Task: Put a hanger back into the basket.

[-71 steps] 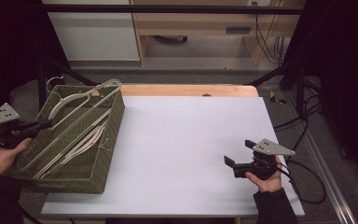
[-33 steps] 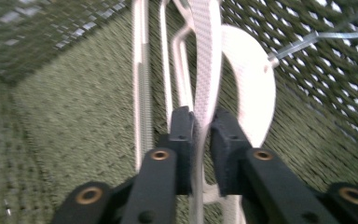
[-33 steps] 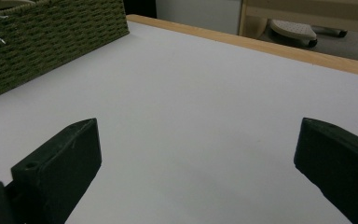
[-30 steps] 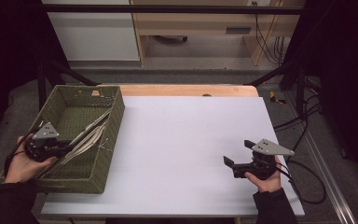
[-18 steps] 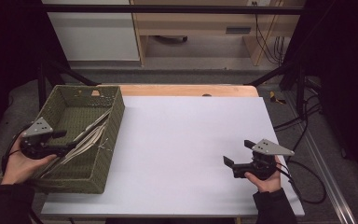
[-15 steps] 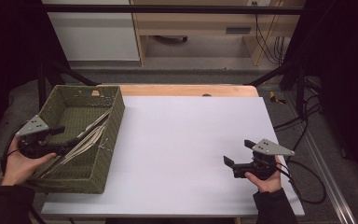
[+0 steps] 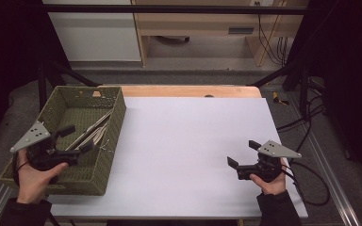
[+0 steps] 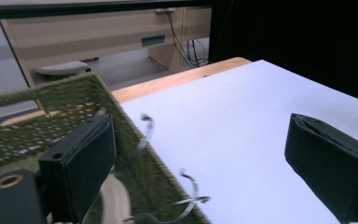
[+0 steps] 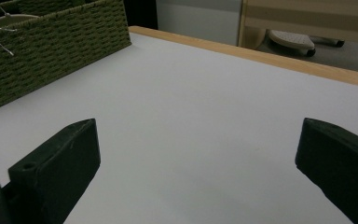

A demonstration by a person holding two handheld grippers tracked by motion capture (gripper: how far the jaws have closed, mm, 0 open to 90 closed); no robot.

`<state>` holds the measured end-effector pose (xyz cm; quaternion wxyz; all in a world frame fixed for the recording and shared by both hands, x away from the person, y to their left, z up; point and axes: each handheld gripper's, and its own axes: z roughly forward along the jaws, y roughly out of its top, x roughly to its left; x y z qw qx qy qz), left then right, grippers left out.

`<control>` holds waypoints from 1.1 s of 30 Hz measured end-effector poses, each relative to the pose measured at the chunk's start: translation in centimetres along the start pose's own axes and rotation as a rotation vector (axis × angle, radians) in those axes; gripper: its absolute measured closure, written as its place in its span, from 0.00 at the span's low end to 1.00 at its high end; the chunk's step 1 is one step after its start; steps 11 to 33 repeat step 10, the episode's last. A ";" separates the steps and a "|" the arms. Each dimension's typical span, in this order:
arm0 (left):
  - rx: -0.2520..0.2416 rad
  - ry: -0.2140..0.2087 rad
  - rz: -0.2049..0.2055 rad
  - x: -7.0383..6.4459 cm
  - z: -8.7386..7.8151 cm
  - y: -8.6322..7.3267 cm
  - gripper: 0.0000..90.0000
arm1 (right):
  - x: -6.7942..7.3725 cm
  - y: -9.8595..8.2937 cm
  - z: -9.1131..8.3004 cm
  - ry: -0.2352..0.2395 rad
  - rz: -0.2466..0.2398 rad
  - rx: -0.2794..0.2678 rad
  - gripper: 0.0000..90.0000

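Hangers not yet out of the basket; both my jaws empty.

High view: my left gripper (image 7: 73, 140) hovers over the near end of the green woven basket (image 7: 111, 141), jaws wide, the pale hangers (image 7: 93, 132) lying just ahead of them, ungrasped; my right gripper (image 7: 242, 157) rests on the bare white table (image 7: 188, 141), well apart. Left gripper view: jaws wide, straddling the basket wall, wire hooks (image 8: 186, 196) poking over it between them. Right gripper view: jaws wide and empty, basket far off.

Grey floor (image 7: 207, 75) beyond the white table (image 7: 193, 141); wooden desk (image 7: 202, 21) behind, cables (image 7: 264, 33) hanging. Dark at both sides.
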<state>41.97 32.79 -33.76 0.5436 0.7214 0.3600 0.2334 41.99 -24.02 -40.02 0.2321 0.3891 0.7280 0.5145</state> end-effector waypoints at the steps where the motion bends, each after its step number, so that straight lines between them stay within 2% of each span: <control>1: 0.000 -0.012 -0.008 -0.4 0.2 -0.2 0.09 | 0.0 0.0 -0.1 0.000 0.004 -0.002 0.01; 7: -0.013 -0.065 -0.032 -2.6 1.4 -1.7 0.10 | 0.0 0.1 -0.4 0.003 0.004 -0.015 0.01; 9: 0.000 -0.068 -0.007 -3.2 1.8 -2.1 0.10 | 0.0 0.1 -0.6 0.001 0.000 -0.024 0.01; 10: 0.000 -0.072 -0.007 -3.3 2.0 -2.3 0.10 | -0.1 0.1 -0.6 0.003 -0.001 -0.027 0.01; 33: 0.000 -0.072 -0.007 -3.3 2.0 -2.3 0.10 | -0.1 0.1 -0.6 0.003 -0.001 -0.027 0.01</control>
